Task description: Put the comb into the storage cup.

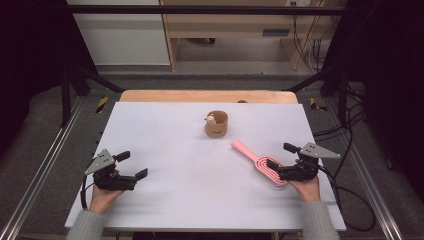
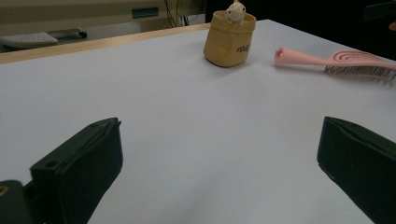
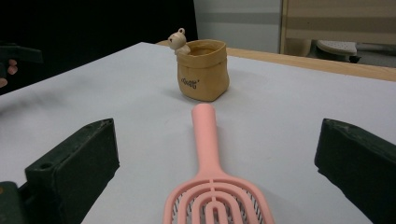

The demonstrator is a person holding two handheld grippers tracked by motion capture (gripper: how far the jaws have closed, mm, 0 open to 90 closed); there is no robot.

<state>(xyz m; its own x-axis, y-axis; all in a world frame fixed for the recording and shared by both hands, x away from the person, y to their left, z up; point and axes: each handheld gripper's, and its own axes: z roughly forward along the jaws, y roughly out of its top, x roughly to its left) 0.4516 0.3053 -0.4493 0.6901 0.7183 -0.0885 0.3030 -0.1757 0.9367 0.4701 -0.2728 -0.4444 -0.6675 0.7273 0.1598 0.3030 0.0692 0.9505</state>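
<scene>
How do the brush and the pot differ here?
The brush is pink, long and lies flat; the pot is tan, squat and stands upright. The brush head lies between the open right tongs; the pot stands apart from both tongs. Both rest on the white table.

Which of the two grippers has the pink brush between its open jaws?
The right gripper: the pink brush lies between its jaws. The left gripper faces bare table.

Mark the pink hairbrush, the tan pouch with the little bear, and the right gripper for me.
pink hairbrush (image 3: 205, 135): right gripper view, middle of its handle.
tan pouch (image 3: 203, 74): right gripper view, front wall above the lettering.
right gripper (image 1: 279, 160): high view, between its open jaw tips, over the brush head.
</scene>
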